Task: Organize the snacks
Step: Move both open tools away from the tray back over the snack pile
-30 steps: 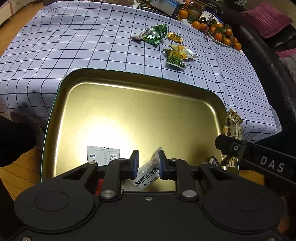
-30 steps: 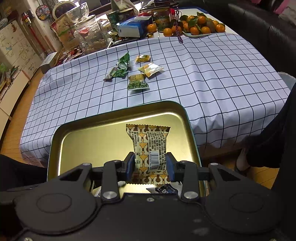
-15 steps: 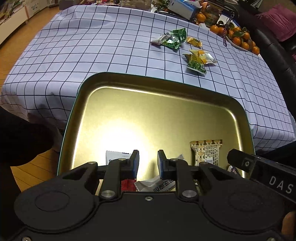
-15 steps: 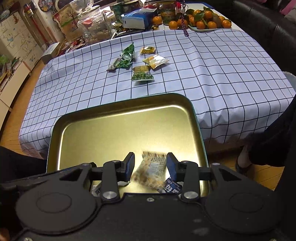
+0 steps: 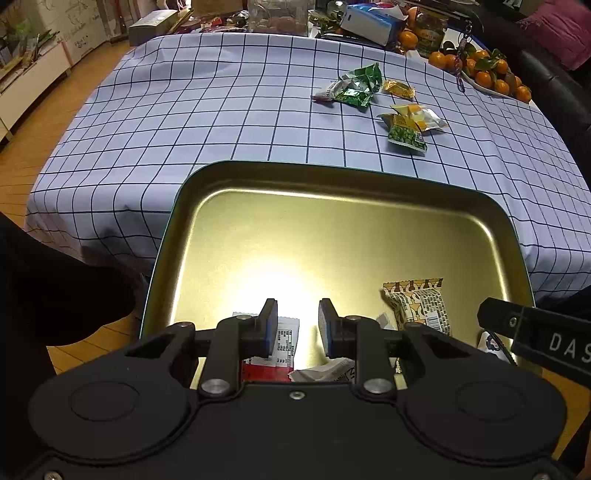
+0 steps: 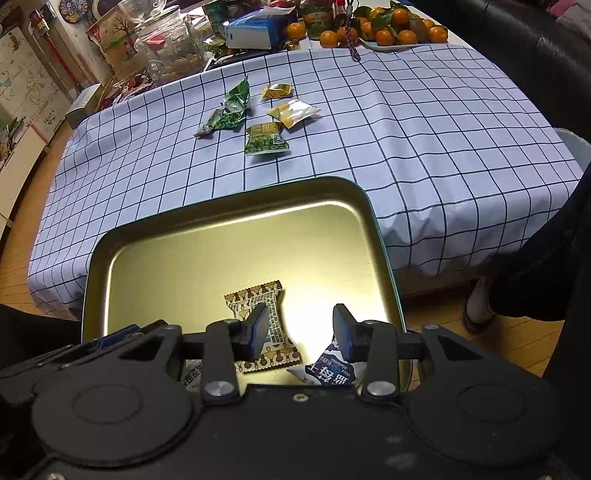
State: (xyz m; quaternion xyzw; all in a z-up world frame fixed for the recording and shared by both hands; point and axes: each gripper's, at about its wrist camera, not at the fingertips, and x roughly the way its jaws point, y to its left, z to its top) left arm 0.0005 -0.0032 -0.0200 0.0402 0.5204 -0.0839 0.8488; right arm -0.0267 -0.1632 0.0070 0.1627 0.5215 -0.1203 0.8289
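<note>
A gold metal tray [image 5: 369,177] sits at the near edge of the checked tablecloth [image 5: 221,110]. My left gripper [image 5: 297,314] hovers over its near side, jaws opening, nothing between them. Under it lie a red and white packet [image 5: 282,347] and a crumpled white packet [image 5: 327,371]. A brown patterned packet [image 5: 417,306] lies flat to the right. My right gripper [image 6: 301,321] stands open above the tray [image 6: 229,206], with the brown patterned packet [image 6: 262,317] below its left finger and a blue and white packet [image 6: 328,369] under its right finger.
Several loose snack packets, green [image 6: 231,110] and yellow [image 6: 293,112], lie mid-table beyond the tray. A plate of oranges [image 6: 391,31], a tissue pack [image 6: 255,31] and a glass jar [image 6: 170,48] crowd the far end. A black sofa [image 6: 517,33] runs along the right.
The right gripper let go of the brown patterned packet, which fell flat onto the tray. The left gripper released the white packet, widened its jaws and tilted up.
</note>
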